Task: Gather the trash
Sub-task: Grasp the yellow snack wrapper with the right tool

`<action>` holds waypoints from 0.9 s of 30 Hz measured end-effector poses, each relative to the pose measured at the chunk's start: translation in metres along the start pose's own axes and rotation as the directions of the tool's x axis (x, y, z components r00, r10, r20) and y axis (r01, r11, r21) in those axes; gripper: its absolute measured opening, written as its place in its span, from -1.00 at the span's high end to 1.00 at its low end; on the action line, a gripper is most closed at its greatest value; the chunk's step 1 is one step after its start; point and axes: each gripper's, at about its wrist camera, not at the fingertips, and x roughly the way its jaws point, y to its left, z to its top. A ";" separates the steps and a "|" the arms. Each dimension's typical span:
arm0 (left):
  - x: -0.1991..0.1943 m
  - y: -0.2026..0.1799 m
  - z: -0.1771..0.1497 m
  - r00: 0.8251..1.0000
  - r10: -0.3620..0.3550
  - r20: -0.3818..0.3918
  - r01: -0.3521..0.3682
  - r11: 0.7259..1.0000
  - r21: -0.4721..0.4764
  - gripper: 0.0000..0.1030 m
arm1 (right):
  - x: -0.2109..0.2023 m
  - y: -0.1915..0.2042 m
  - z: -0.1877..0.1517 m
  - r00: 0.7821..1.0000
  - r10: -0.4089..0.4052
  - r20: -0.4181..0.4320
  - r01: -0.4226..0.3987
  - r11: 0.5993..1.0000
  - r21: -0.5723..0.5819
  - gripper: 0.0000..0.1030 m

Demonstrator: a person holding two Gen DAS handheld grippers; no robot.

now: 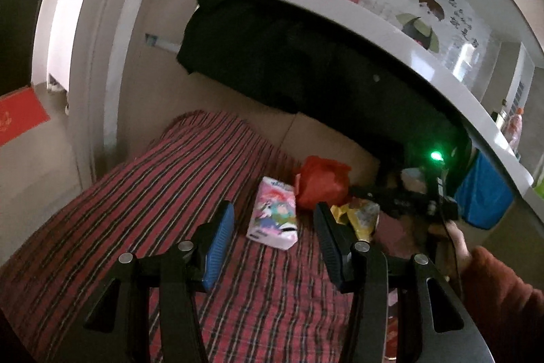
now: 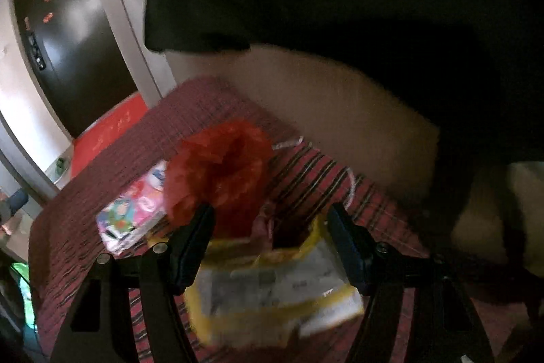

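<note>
Left gripper (image 1: 273, 235) hangs over the striped bed cover (image 1: 136, 210), its fingers (image 1: 221, 233) apart with nothing between them. Ahead of it lies a pink tissue pack (image 1: 273, 215), flat on the cover. Just beyond sits a crumpled red bag (image 1: 321, 181), and beside that a yellow wrapper (image 1: 360, 215).

Right gripper (image 2: 272, 244) is over that same pile, fingers (image 2: 193, 244) spread wide on either side of the yellow wrapper (image 2: 272, 291); the blur hides whether they touch it. The red bag (image 2: 217, 172) bulges just past the fingertips, the tissue pack (image 2: 132, 213) to its left. A dark garment (image 1: 272, 56) hangs behind.
</note>
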 end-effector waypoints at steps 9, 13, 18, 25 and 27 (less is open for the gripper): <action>0.003 0.004 -0.013 0.999 -0.034 -0.016 0.033 0.999 -0.030 0.03 | -0.001 0.041 -0.046 0.969 0.185 -0.163 -0.201 0.975 -0.090 0.77; 0.003 -0.007 -0.017 0.998 -0.053 -0.027 0.052 0.999 -0.014 0.03 | -0.034 0.058 -0.067 0.964 0.223 -0.142 -0.237 0.967 -0.093 0.77; 0.007 -0.029 -0.024 0.995 -0.082 -0.051 0.083 0.996 0.021 0.03 | -0.105 0.045 -0.077 0.984 0.175 0.033 -0.173 0.983 -0.055 0.77; 0.021 -0.062 -0.039 0.982 -0.149 -0.116 0.154 0.988 0.033 0.02 | -0.165 0.012 -0.088 0.982 0.008 0.189 -0.009 1.000 0.006 0.77; 0.022 -0.076 -0.044 0.978 -0.165 -0.127 0.173 0.984 0.050 0.02 | -0.175 0.001 -0.098 0.981 -0.013 0.194 0.007 0.999 0.032 0.77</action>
